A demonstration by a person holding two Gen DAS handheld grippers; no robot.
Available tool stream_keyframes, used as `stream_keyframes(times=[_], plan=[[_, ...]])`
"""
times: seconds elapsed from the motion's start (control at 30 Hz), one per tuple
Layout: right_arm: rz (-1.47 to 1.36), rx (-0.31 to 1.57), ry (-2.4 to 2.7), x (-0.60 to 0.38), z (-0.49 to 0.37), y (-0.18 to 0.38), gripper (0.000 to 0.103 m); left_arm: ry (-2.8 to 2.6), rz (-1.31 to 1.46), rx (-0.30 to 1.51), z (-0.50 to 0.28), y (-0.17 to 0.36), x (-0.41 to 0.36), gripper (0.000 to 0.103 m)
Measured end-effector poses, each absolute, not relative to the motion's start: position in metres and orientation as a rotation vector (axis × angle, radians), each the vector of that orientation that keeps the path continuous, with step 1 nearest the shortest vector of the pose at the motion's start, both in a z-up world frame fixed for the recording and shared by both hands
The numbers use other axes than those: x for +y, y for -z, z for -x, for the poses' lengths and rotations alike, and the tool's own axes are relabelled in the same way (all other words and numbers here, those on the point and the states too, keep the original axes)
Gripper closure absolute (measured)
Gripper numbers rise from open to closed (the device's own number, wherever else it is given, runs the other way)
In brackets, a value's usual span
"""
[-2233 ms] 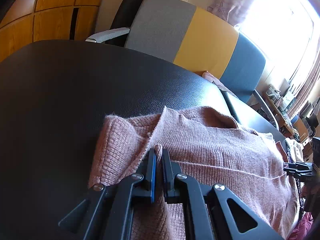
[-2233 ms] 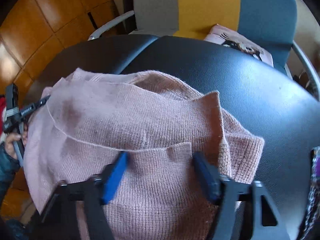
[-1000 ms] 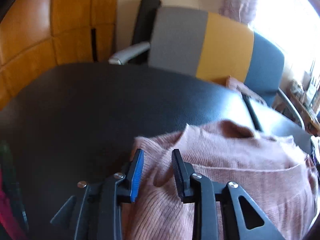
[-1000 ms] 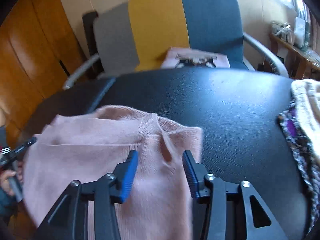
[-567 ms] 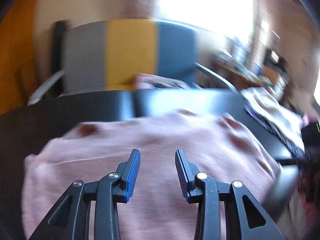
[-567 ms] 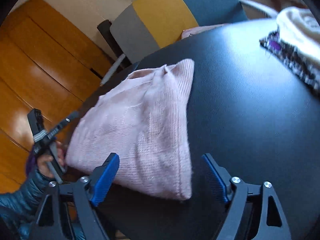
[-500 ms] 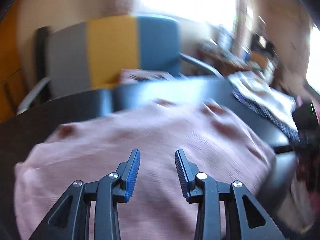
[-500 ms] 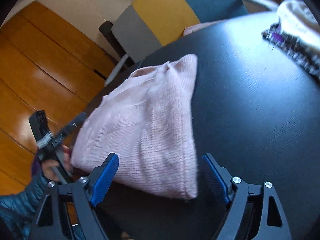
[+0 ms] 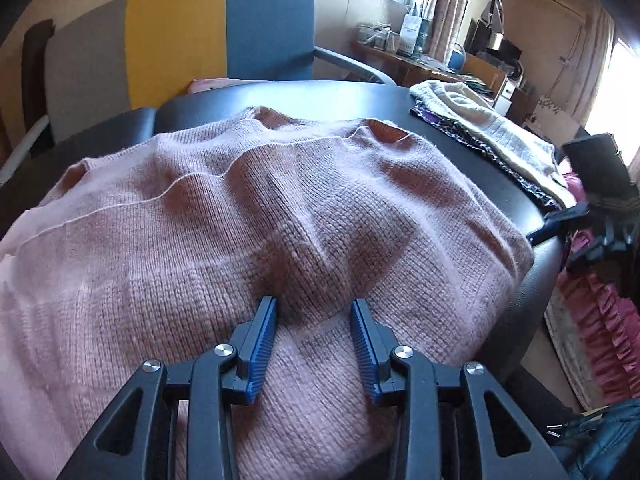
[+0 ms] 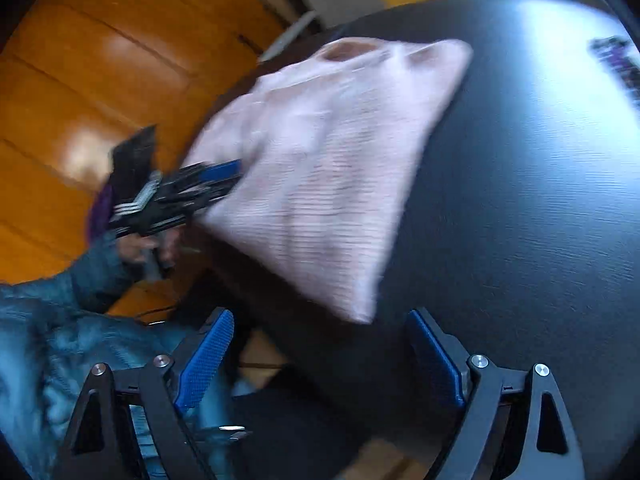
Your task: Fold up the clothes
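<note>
Pink sweater folded on counter; left tongs part-open over its near edge, nearer; right tongs wide, empty, off its corner.

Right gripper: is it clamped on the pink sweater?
No, the right gripper is open and empty, short of the pink sweater.

A black table fills the middle of both views. Behind it stands a chair with a grey, yellow and blue back and a pale armrest. At the table's far right edge lies a pile of other clothes, a cream knit on top of a dark patterned fabric. Beyond, a cluttered desk sits under a bright window with curtains. Pink ruffled fabric lies low on the right. The right wrist view shows orange wood panelling.
</note>
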State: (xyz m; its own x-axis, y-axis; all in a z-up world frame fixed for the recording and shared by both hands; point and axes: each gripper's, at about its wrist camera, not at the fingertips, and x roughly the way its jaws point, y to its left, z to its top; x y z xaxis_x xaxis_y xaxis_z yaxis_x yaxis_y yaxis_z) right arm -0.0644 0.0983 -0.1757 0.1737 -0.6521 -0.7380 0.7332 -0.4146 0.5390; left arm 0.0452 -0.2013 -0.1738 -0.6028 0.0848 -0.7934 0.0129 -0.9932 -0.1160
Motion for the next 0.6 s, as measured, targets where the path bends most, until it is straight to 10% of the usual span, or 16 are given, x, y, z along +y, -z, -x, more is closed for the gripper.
stream_keyframes(times=[0.6], plan=[[-1.145, -0.008, 1.914, -0.048, 0.101, 0.184, 0.015, -2.925, 1.227, -0.12, -0.043, 0.16, -0.198, 0.064]])
